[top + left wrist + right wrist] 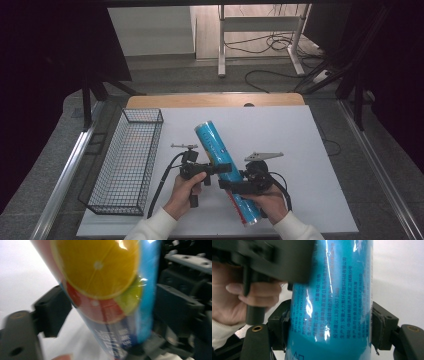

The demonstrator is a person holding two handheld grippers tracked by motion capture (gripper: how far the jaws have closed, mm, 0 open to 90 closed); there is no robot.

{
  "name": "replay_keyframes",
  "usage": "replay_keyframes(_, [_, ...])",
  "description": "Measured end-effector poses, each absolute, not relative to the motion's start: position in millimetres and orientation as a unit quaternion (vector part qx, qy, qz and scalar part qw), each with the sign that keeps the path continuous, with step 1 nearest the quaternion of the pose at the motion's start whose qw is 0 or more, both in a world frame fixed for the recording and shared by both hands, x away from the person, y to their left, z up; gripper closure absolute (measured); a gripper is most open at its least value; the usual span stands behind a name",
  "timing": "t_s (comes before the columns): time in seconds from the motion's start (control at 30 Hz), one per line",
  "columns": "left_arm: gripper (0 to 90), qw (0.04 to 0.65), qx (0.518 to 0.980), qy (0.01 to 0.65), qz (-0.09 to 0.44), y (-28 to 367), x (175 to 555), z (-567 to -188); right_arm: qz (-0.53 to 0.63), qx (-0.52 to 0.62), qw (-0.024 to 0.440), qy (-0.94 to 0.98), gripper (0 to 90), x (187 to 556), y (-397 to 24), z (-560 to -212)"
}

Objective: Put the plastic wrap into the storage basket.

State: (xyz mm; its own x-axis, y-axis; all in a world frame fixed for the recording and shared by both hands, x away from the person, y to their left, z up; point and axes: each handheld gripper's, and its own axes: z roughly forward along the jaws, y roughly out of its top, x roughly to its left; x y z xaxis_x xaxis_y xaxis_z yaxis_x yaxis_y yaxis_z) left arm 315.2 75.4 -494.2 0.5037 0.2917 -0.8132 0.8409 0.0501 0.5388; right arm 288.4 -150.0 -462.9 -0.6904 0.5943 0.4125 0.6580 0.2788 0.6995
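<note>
A: Where does the long blue plastic-wrapped cylinder (226, 172) sit for you?

B: Above the white table (300, 150), near edge, its long axis running from near right to far left. Your right gripper (231, 186) is clamped on its near half. Your left gripper (224, 167) straddles it just beyond, pads not clearly pressing.

A: And the black wire basket (127, 160)?

B: Well apart, on your left, so the far end leads that way.
</note>
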Motion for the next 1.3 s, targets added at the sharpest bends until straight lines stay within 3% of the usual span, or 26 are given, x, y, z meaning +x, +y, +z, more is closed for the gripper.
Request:
replay_keyframes(0.07, [25.8, 0.577, 0.639, 0.444, -0.249, 75.4, 316.5, -494.6, -0.456, -0.39, 0.032, -0.8, 31.2, 288.5, -146.6, -463.2])
replay_keyframes(0.23, [29.6, 0.58, 0.624, 0.449, -0.269, 78.3, 319.7, -496.3, -0.459, -0.39, 0.031, -0.798, 31.0, 289.3, -146.4, -465.0])
replay_keyframes(0.43, [31.2, 0.589, 0.621, 0.441, -0.27, 83.7, 320.3, -490.8, -0.48, -0.382, 0.025, -0.789, 29.1, 285.8, -143.4, -464.9])
replay_keyframes(0.57, [31.6, 0.597, 0.615, 0.439, -0.27, 89.9, 320.0, -486.2, -0.498, -0.368, 0.034, -0.785, 22.1, 283.6, -141.8, -462.9])
replay_keyframes(0.67, [31.7, 0.604, 0.615, 0.437, -0.258, 102.1, 319.6, -481.2, -0.513, -0.349, 0.011, -0.784, 14.7, 276.8, -145.5, -455.5])
replay_keyframes(0.93, [31.8, 0.611, 0.619, 0.44, -0.226, 129.9, 312.6, -463.9, -0.526, -0.332, -0.024, -0.782, 13.3, 274.8, -184.4, -438.5])
replay_keyframes(1.3, [31.9, 0.613, 0.632, 0.43, -0.202, 151.2, 304.0, -442.9, -0.472, -0.348, -0.088, -0.805, 13.9, 278.9, -226.9, -449.7])
